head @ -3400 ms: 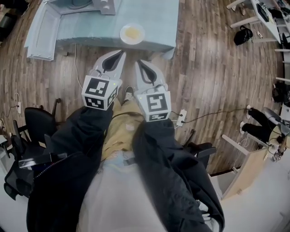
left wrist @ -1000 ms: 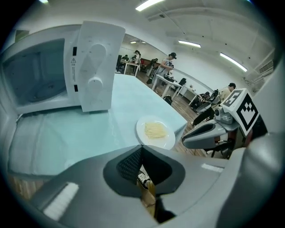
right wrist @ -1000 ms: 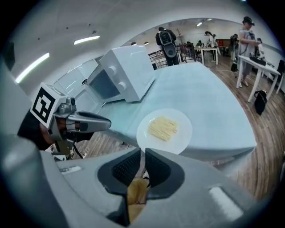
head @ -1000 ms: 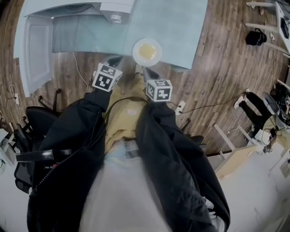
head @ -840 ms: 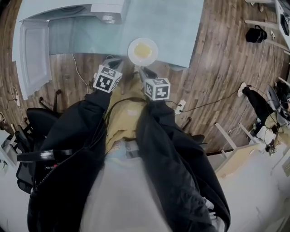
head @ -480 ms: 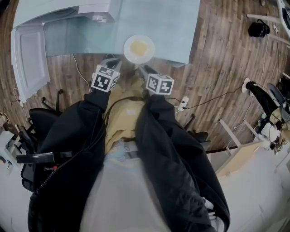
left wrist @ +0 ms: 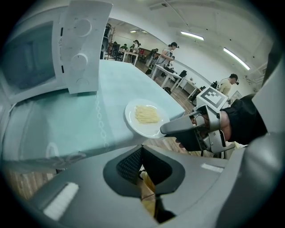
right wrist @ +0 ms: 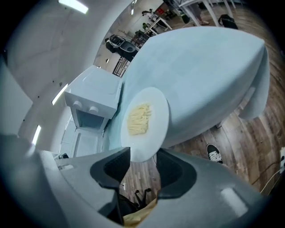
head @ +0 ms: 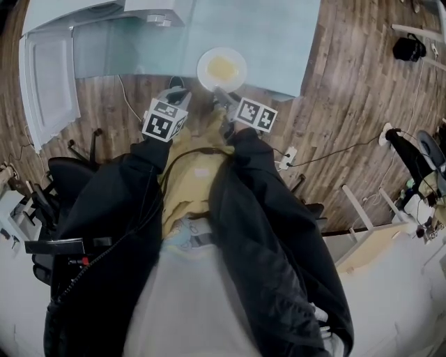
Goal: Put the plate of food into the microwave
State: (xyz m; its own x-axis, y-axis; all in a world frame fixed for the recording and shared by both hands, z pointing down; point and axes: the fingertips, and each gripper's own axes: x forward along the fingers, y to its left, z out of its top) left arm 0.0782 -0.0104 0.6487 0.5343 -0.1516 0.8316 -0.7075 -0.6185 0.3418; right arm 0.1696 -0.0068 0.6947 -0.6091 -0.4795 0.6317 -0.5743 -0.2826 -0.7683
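Plate w/ pale-yellow food sits on the table at its near edge, outside the microwave. In the right gripper view the plate seems to hang a bit past that edge, though the wide-angle lens makes this hard to judge.

R gripper is at the plate's near rim. Its own view shows the R gripper w/ jaws apart, one on each side of the rim. No squeeze shows; can't tell if either pad touches the plate. From the left gripper view, the R gripper has its light finger over the rim and the dark one below it.

L gripper is left of the plate, off the table edge and clear of the plate. In its own view the L gripper has jaws pressed together w/ nothing between.

The microwave is left of and beyond the plate, door swung open. The head view's top edge cuts off its body, and the cavity isn't visible there. In the right gripper view the microwave is small and its inside is unclear. The food looks like thin strips; can't tell the type.
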